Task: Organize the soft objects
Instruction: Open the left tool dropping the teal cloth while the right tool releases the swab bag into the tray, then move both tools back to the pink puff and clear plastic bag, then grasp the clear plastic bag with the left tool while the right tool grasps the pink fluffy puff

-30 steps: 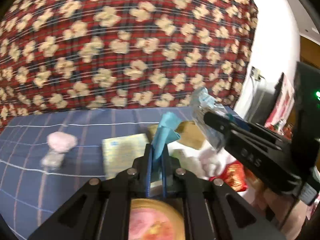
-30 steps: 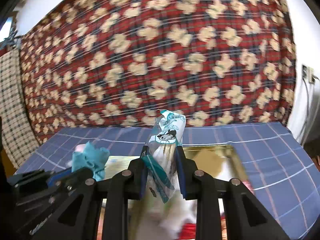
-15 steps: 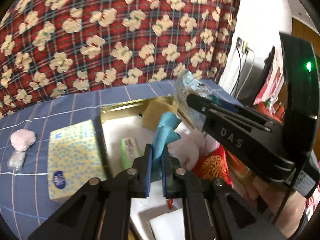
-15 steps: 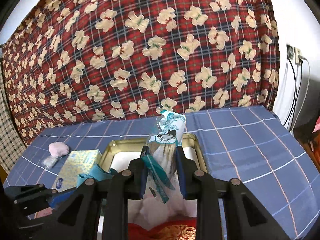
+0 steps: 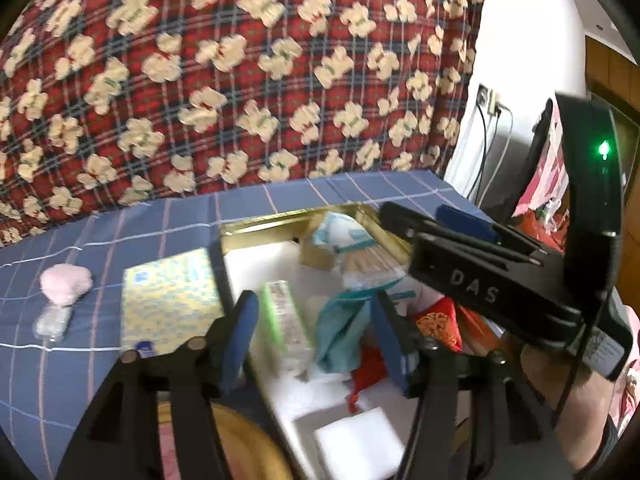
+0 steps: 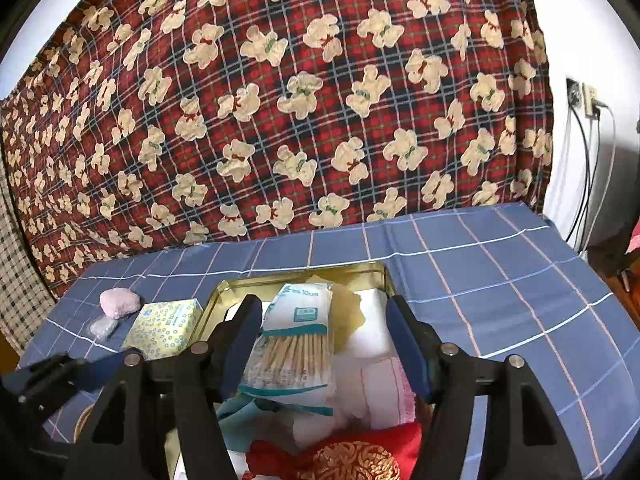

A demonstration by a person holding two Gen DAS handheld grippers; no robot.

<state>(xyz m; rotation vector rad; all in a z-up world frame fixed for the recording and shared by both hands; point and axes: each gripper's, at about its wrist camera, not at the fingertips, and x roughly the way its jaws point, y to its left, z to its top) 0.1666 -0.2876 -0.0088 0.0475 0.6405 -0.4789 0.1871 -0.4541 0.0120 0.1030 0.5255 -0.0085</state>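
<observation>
Both grippers, left gripper [image 5: 312,320] and right gripper [image 6: 326,340], have just opened, dropping the teal cloth [image 5: 340,332] and cotton-swab pack [image 6: 296,344] into the gold tin [image 6: 384,276] at lower centre. Pink pouf [image 6: 119,302] and tissue pack [image 6: 164,328] wait lower left.

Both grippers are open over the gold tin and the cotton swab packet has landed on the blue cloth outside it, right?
Not quite. Both grippers, left and right, are open, but the right wrist view shows the cotton swab packet lying inside the gold tin, not on the blue cloth.
</observation>
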